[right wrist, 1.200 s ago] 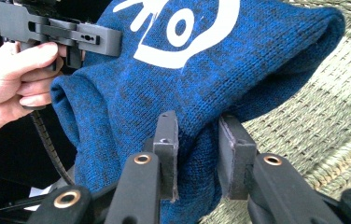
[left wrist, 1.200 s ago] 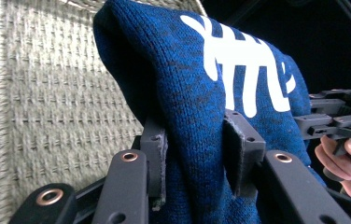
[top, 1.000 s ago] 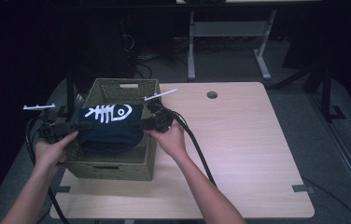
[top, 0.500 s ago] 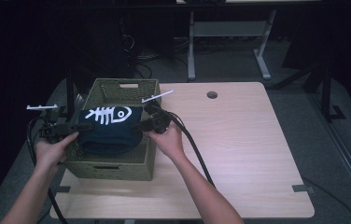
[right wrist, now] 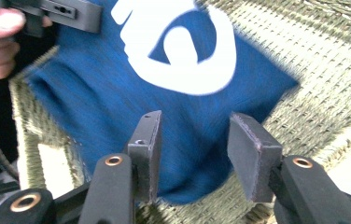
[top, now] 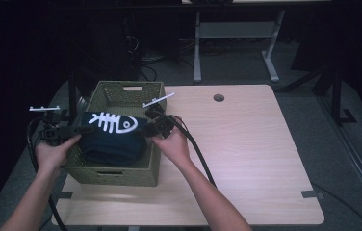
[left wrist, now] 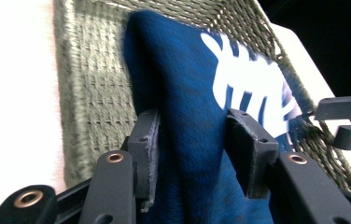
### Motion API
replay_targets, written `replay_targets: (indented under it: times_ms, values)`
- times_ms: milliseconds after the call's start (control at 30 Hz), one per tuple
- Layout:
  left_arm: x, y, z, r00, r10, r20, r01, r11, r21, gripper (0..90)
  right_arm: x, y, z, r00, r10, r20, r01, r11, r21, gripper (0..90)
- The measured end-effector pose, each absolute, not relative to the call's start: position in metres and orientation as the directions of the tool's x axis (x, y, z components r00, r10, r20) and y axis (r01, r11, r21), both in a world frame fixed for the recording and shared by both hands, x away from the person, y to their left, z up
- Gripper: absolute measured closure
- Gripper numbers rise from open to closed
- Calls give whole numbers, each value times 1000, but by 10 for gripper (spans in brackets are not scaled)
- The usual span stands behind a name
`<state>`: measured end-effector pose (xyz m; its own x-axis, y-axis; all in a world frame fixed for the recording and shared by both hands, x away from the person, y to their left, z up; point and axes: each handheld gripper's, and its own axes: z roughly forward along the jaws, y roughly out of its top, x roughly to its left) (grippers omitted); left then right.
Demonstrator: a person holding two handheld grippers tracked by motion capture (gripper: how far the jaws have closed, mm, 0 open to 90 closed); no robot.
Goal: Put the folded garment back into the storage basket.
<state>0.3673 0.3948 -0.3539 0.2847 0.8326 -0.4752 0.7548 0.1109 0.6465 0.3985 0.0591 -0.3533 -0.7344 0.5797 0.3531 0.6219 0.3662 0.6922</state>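
High view: we see a green woven basket [top: 121, 91] at the left of a light wooden table [top: 251, 144], with a folded navy cloth [top: 111, 142] bearing a white fish-skeleton print lying in it. The person's 2 hands bring a gripper to each end of the cloth. In the left gripper view, the left gripper [left wrist: 192, 140] has its jaws spread, with a ridge of the blue cloth [left wrist: 187, 93] between them and against the pads; we cannot tell whether it is pinched. In the right gripper view, the right gripper [right wrist: 194, 144] stands wide apart at the cloth's [right wrist: 117, 93] edge over the basket [right wrist: 332, 70] weave.
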Motion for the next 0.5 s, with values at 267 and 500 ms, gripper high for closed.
replay_targets:
  times_ms: [267,500]
  values:
    - [369,394,-353,287,826,-485,747,124,653,562,394,49,-340,-748,561,355,604,356,713,543]
    - [363,388,-347,322,803,-501,734,122,668,565,392,34,-336,-749,532,396,610,318,726,537]
